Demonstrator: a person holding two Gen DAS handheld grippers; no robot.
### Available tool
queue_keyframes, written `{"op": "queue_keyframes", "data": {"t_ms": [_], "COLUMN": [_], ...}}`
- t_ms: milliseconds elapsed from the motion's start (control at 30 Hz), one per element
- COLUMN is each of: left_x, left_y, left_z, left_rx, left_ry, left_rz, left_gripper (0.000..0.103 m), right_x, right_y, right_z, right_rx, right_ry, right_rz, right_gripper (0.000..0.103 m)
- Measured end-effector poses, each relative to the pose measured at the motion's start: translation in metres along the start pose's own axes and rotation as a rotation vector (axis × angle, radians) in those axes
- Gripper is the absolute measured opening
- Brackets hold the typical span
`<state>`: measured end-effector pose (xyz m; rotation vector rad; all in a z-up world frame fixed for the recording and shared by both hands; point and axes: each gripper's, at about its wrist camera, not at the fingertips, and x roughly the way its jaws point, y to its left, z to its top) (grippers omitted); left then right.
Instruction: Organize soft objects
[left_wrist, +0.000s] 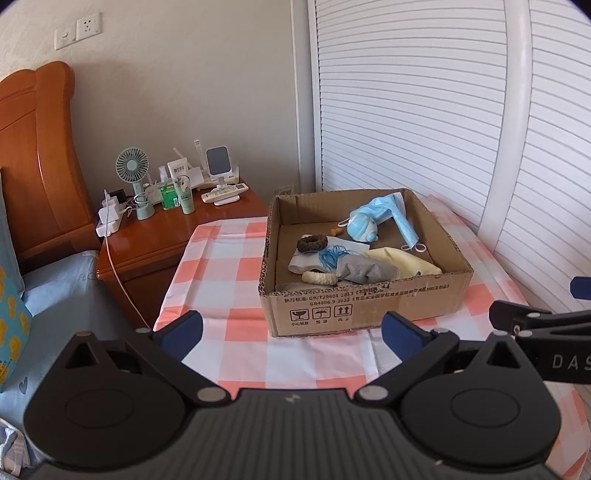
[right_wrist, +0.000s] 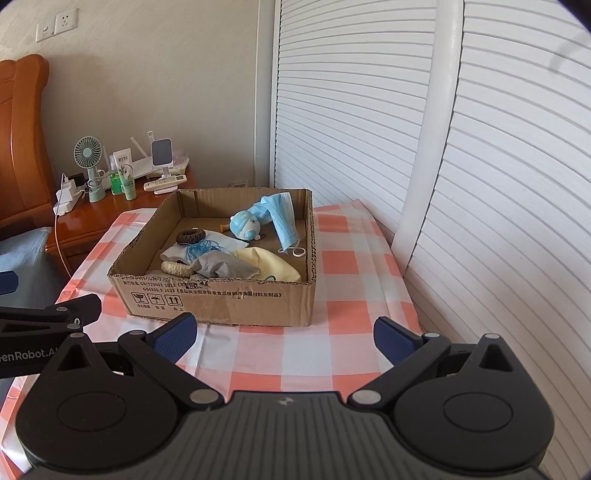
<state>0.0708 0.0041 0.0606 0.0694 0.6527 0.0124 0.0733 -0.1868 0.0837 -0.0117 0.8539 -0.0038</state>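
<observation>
Both grippers, left (left_wrist: 291, 338) and right (right_wrist: 284, 334), gape empty; box (right_wrist: 221, 295) of soft things sits just beyond the jaws.

Both wrist views look forward, slightly down, over checkered table (left_wrist: 236, 273); share cardboard box (right_wrist: 221, 295) near ahead.

Left tongs (left_wrist: 291, 334) spread wide and empty, cardboard box (left_wrist: 369, 306) of soft items ahead — checked tablecloth (left_wrist: 221, 258) beneath
</observation>
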Motion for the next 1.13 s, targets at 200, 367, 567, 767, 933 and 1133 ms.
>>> {"op": "queue_keyframes", "data": {"t_ms": [200, 367, 567, 767, 933, 1133], "left_x": [0.0013, 0.0011, 0.0004, -0.0009, -0.0013, -0.0015], "left_y": [-0.0016, -0.0013, -0.0008, -0.0008, -0.002, -0.0023], "left_z": [-0.0001, -0.0001, 0.0, -0.0003, -0.0015, -0.0015], "left_rx": [0.005, 0.005, 0.005, 0.005, 0.009, 0.009], "left_ry": [0.005, 0.004, 0.005, 0.004, 0.006, 0.007], "left_rz": [-0.001, 0.0, 0.003, 0.007, 0.004, 0.001], "left_gripper": [0.102, 0.102, 0.102, 0.102, 0.102, 0.102], "right_x": [0.0002, 0.0006, 0.0007, 0.002, 0.0032, 0.0033], "right_y": [-0.0008, -0.0007, -0.0005, -0.0014, -0.002, -0.0025], "right_z": [0.0001, 0.0003, -0.0001, -0.0006, -0.0024, -0.0038], "right_rx": [0.002, 0.003, 0.003, 0.004, 0.003, 0.004], "right_ry": [-0.002, -0.001, -0.001, 0.001, 0.002, 0.005], "right_rz": [0.001, 0.001, 0.001, 0.001, 0.002, 0.003], "right_gripper": [0.103, 0.103, 0.103, 0.103, 0.103, 0.103]}}
